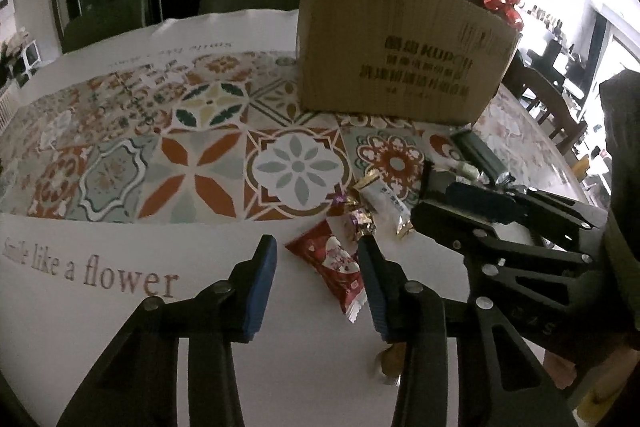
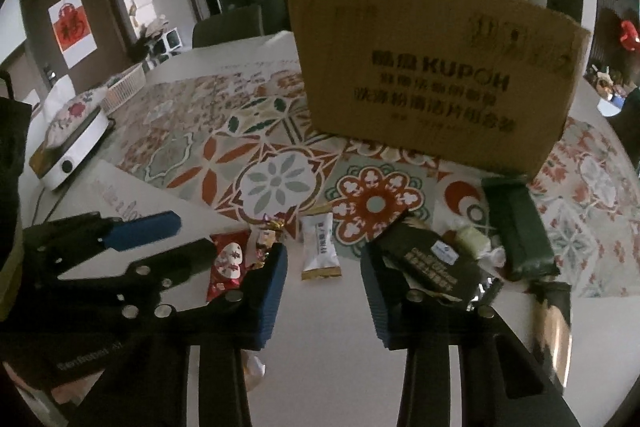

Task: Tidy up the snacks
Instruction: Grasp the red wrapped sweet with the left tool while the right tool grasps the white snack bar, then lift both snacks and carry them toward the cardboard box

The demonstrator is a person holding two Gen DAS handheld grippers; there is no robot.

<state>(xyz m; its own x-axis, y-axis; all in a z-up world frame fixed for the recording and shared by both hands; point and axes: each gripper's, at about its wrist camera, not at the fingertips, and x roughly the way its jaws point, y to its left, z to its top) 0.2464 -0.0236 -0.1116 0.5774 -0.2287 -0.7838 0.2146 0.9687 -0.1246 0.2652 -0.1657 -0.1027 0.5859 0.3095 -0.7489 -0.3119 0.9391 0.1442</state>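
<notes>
Little of the sorting appeared done: the snacks (image 2: 320, 247) were still scattered on the table (image 1: 120, 307) in front of the cardboard box (image 1: 396, 55), and both the left gripper (image 1: 320, 267) and right gripper (image 2: 324, 283) were held wide open, empty.

Your far cardboard box (image 2: 432, 75) is matt brown corrugated paper with rough torn top edges, sitting on a smooth, faintly sheened printed table cover (image 1: 120, 307). Your near snacks look like glossy plastic film: red wrapper (image 1: 336, 263), white sachet (image 2: 322, 247) with shiny gold ends, dark green packet (image 2: 520, 231). Your gripper pads (image 1: 260, 287) are ribbed matt blue rubber on matt black plastic arms with shiny metal rivets.
</notes>
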